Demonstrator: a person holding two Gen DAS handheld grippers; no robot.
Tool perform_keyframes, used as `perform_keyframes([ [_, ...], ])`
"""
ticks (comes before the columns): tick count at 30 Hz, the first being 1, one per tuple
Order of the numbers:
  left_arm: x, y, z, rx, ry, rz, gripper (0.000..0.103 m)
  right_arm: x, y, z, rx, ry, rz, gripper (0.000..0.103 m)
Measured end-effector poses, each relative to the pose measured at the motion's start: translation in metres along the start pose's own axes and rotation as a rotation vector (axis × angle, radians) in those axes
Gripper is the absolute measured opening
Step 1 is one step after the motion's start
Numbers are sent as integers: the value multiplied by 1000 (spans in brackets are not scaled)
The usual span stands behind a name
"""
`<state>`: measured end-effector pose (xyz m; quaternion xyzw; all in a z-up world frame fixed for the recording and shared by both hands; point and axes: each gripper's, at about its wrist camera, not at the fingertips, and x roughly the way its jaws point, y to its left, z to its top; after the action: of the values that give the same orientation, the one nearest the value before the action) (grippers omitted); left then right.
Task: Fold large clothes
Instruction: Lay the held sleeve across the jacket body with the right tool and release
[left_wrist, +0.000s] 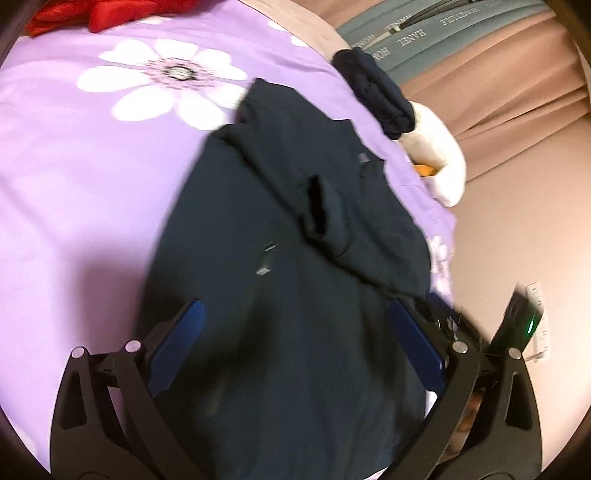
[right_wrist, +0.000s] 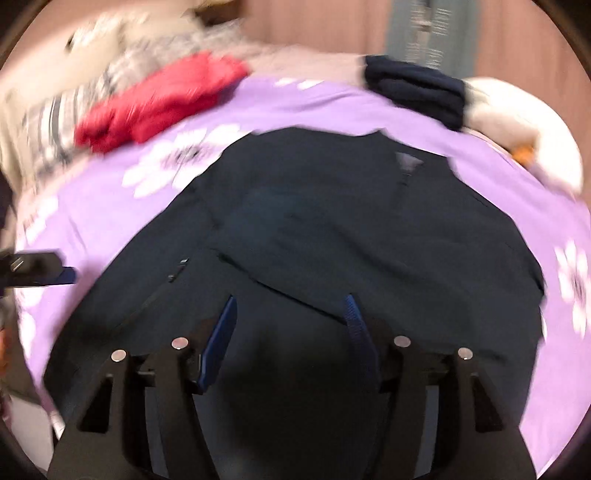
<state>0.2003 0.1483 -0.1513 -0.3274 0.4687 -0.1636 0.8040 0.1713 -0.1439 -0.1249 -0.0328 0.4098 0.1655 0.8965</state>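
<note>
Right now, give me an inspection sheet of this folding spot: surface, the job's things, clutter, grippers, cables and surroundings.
Surface: purple flowered bedspread, lightly rumpled.
Job's things: dark garment spread on the bedspread, partly folded, one flap laid across its body.
Clutter: red garment bunched at the far side; folded dark clothes beside a white plush toy; striped fabric, blurred.
Grippers: left gripper open above the dark garment; right gripper open over it, nothing between the pads.
Cables: nothing seen.
Surroundings: pinkish curtain beyond the bed.
</note>
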Motion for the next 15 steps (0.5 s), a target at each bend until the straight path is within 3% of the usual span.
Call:
perform_keyframes([
  [4,40,-22,34,-27,49,-126,99,-33,-60,-33,138,-15,-73,62],
  [6,64,-26,51,-77,85,-172,92,-45,-80,-49,195,-18,-97,62],
  [13,134,-20,83,-224,174,-171,71,-58,-108,-89,319,-17,-135,62],
  [14,145,-20,87,-233,190,-152,61,-55,-110,-91,326,-16,-131,62],
  [15,155,-21,91,-234,208,-141,41,-53,-114,-94,333,-12,-129,62],
])
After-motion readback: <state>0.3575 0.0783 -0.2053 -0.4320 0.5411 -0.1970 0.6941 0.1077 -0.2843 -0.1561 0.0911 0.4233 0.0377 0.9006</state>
